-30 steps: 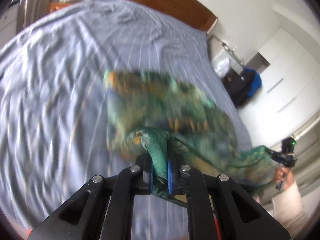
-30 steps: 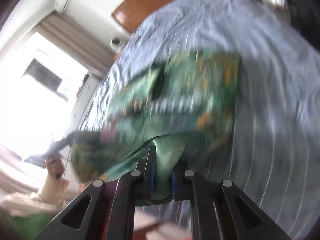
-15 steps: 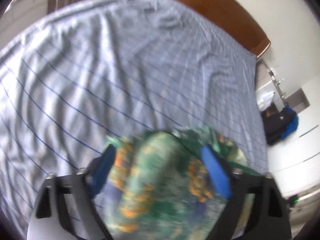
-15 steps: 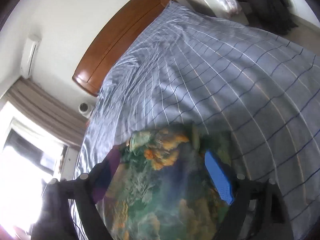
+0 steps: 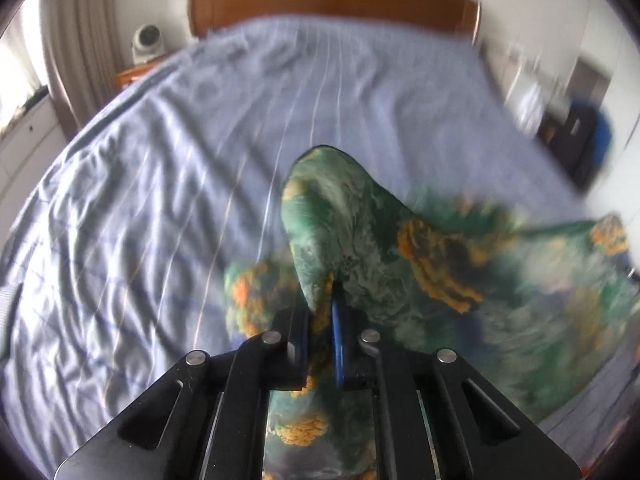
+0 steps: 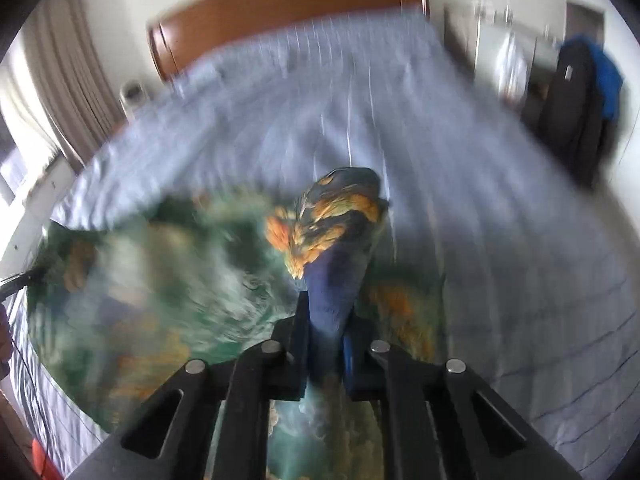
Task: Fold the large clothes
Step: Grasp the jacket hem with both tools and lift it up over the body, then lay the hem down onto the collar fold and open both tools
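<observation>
Left gripper point(image 5: 322, 312): jaws have just closed, now clamped on a fold of the green-and-orange garment point(image 5: 400, 264). Right gripper point(image 6: 326, 320): same, jaws just closed, clamped on another fold of the garment point(image 6: 160, 288). Garment spans between the two, over the bed's point(image 5: 160, 160) near edge, away from the headboard point(image 5: 328, 4). Views blurred.

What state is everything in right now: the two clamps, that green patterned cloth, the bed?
Left gripper: shut on the cloth, a fold pinched between its jaws.
Right gripper: shut on the cloth, another fold pinched.
Green patterned cloth: held at two points, spread between the grippers over the bed, blurred.
Bedsheet: spread out, wrinkled.
</observation>
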A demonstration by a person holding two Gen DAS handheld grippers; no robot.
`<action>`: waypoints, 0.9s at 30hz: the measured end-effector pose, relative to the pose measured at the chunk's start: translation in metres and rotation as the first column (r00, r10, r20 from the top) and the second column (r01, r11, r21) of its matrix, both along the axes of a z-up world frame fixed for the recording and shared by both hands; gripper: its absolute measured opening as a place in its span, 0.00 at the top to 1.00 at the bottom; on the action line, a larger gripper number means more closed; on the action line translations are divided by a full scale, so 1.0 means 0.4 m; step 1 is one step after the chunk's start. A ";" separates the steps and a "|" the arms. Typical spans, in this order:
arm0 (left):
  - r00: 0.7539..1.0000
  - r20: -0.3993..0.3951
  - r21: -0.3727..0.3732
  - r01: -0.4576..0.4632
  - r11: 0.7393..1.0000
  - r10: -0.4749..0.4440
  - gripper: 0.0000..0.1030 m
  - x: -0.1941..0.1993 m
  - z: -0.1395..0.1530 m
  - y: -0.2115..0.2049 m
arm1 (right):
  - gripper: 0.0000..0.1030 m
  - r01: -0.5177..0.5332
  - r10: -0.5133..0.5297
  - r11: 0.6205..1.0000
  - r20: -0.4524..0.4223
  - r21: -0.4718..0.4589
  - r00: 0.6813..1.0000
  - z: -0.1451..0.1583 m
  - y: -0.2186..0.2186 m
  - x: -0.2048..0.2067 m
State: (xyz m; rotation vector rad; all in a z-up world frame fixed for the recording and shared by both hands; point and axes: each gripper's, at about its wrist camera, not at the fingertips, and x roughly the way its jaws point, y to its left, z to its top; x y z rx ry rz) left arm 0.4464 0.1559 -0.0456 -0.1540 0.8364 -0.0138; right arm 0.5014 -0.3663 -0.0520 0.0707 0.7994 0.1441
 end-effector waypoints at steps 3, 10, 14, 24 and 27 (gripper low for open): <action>0.995 0.088 0.036 -0.050 0.998 0.047 0.93 0.024 0.027 -0.007 | 0.90 0.004 -0.004 1.000 0.137 -0.002 0.991 0.091 -0.006 -0.035; 0.983 -0.131 0.214 -0.101 0.972 0.131 0.82 0.138 -0.306 -0.056 | 0.87 0.134 -0.135 0.991 -0.054 -0.021 0.989 -0.163 -0.021 0.081; 0.990 -0.054 0.301 -0.110 0.947 0.133 0.74 0.117 -0.303 -0.081 | 0.81 0.147 -0.148 0.989 -0.032 -0.028 0.988 -0.237 -0.012 0.056; 0.997 0.018 0.214 -0.078 0.974 0.076 0.04 -0.124 -0.165 -0.053 | 0.24 0.187 -0.198 0.977 0.109 0.106 0.974 -0.088 -0.016 -0.131; 1.000 0.002 0.230 -0.010 0.973 0.010 0.04 -0.234 -0.173 -0.087 | 0.10 0.197 -0.220 0.969 0.166 0.147 0.961 -0.070 0.023 -0.274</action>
